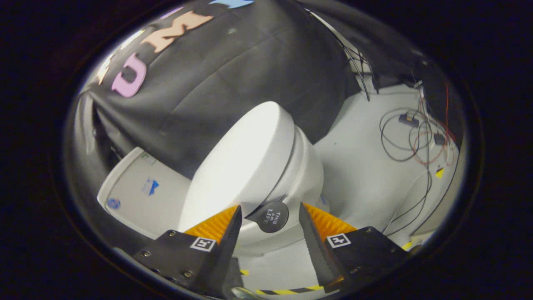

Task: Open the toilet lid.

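A white toilet (302, 175) stands just ahead of my fingers, seen tilted. Its lid (241, 162) lies down on the seat, a smooth white oval. A round dark tab (272, 216) sticks out from the lid's front edge. That tab sits in the gap between my two fingertips, touching neither. My gripper (270, 211) is open, one finger (225, 233) on each side of the tab. The cistern (139, 191) shows beyond the lid, against the black cloth wall.
Pale floor (366, 166) spreads beside the toilet, with loose black and red cables (416, 137) lying on it further off. Yellow-and-black tape (291, 290) marks the floor under my fingers. The black cloth wall (250, 66) hangs close behind the toilet.
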Demonstrator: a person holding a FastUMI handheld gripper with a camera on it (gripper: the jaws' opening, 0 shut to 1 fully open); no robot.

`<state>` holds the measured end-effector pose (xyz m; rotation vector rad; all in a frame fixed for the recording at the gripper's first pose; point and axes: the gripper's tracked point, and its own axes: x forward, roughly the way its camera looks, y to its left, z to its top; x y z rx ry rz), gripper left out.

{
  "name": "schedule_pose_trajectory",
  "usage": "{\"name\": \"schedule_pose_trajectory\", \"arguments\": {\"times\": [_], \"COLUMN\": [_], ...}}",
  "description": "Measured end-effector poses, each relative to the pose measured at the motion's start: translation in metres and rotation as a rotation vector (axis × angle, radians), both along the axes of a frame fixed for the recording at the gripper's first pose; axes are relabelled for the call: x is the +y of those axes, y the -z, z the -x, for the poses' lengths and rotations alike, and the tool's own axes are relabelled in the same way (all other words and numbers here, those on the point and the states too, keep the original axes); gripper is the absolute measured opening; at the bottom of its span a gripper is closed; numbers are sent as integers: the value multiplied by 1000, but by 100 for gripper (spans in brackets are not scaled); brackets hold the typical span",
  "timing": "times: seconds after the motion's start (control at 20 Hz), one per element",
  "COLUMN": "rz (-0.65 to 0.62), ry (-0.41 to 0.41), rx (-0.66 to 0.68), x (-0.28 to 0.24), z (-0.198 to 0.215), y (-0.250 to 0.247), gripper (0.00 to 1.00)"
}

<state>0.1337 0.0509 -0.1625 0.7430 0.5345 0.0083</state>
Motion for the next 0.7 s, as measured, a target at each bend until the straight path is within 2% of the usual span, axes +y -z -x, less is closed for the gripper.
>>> {"name": "schedule_pose_trajectory", "arguments": {"times": [0.05, 0.2, 0.35, 0.45, 0.55, 0.7], "rz": [-53, -159, -205, -165, -226, -188], "ry": [10, 28, -27, -26, -9, -42], "rx": [8, 11, 22, 29, 42, 9], "x": [1, 4, 22, -1, 12, 18], "z": [-1, -6, -5, 0, -3, -8], "y": [2, 4, 4, -2, 4, 6], "gripper": [82, 47, 47, 47, 13, 12]}}
